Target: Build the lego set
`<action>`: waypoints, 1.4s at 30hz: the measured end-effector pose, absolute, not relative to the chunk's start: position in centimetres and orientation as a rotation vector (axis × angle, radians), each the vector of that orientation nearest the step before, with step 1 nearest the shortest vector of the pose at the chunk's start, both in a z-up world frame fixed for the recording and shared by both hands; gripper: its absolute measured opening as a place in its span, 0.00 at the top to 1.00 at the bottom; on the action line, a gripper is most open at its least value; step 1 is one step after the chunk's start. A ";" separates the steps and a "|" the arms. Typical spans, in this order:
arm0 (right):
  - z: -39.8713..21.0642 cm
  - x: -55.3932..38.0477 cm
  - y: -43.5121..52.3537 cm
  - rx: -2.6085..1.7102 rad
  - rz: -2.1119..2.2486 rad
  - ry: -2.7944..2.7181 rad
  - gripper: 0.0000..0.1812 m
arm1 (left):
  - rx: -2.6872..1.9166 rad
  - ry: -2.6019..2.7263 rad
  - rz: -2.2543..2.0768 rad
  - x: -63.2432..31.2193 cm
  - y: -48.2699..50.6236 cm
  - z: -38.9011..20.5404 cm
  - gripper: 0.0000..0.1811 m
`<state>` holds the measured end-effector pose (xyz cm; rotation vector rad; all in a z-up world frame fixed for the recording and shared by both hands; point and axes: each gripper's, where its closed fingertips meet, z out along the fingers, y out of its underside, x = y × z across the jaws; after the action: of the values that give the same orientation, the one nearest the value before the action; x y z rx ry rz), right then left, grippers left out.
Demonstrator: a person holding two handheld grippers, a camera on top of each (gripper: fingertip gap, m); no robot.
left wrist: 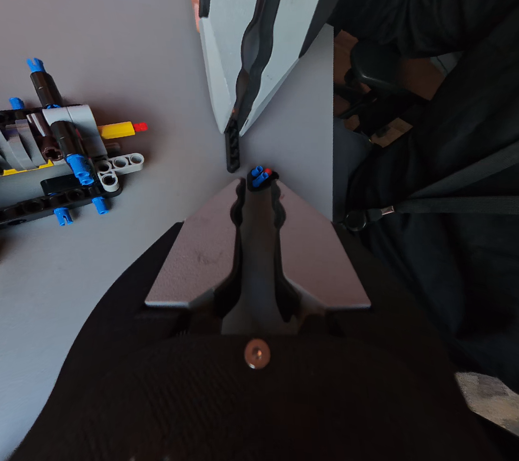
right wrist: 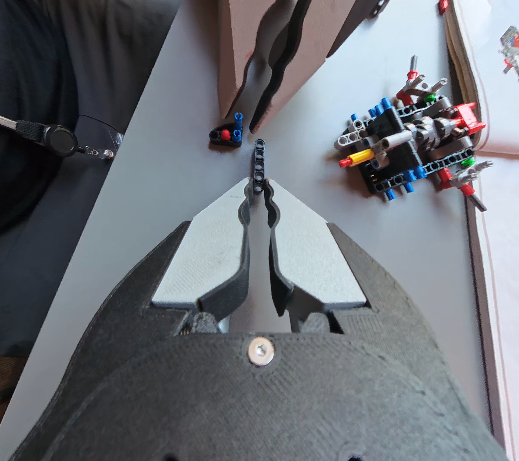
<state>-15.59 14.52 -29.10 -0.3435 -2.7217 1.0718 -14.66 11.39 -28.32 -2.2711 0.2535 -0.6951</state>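
Right tool [right wrist: 259,185], lower centre of the right wrist view: nearly closed, tips pinching one end of a black holed beam [right wrist: 259,163] that juts forward over the grey bench [right wrist: 157,194].

Left tool [left wrist: 259,184], centre of the left wrist view: jaws narrowly apart around a small black piece with blue and red pins [left wrist: 260,177]; cannot tell if both tips touch it. In the right wrist view this piece [right wrist: 226,135] sits on the bench just beside the beam's far end.

Partly built model [right wrist: 412,144] at right, near an instruction booklet [right wrist: 494,59] along the right edge. No legible writing or brand seen. Black badge reel [right wrist: 60,140] at left edge.
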 end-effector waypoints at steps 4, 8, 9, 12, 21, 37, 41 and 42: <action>-29.5 -15.5 14.5 -0.326 1.053 -2.730 0.97 | -2.293 0.281 -0.658 -14.4 11.4 -28.7 0.92; -29.5 -15.4 14.4 -0.316 1.055 -2.733 0.97 | -2.287 0.291 -0.659 -14.2 11.5 -28.6 0.94; -29.5 -15.4 14.4 -0.306 1.055 -2.731 0.97 | -2.286 0.293 -0.660 -14.1 11.5 -28.6 0.95; -29.5 -15.4 14.3 -0.284 1.047 -2.722 0.97 | -2.290 0.294 -0.657 -14.1 11.5 -28.6 0.96; -29.5 -15.2 14.2 -0.281 1.049 -2.734 0.97 | -2.291 0.279 -0.678 -14.1 11.4 -28.6 1.00; -28.5 -15.4 15.0 -0.232 1.013 -2.668 0.91 | -2.307 0.316 -0.707 -12.9 11.0 -28.8 0.95; -26.9 -14.6 14.2 -0.170 1.115 -2.617 0.90 | -2.319 0.318 -0.713 -12.7 11.0 -29.0 0.95; -27.2 -14.7 14.3 -0.173 1.090 -2.622 0.90 | -2.319 0.319 -0.714 -12.7 11.0 -29.0 0.95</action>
<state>-14.71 14.33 -27.21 -0.1735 -2.6220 1.0896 -12.69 10.96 -28.99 -2.3186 0.3194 -0.7142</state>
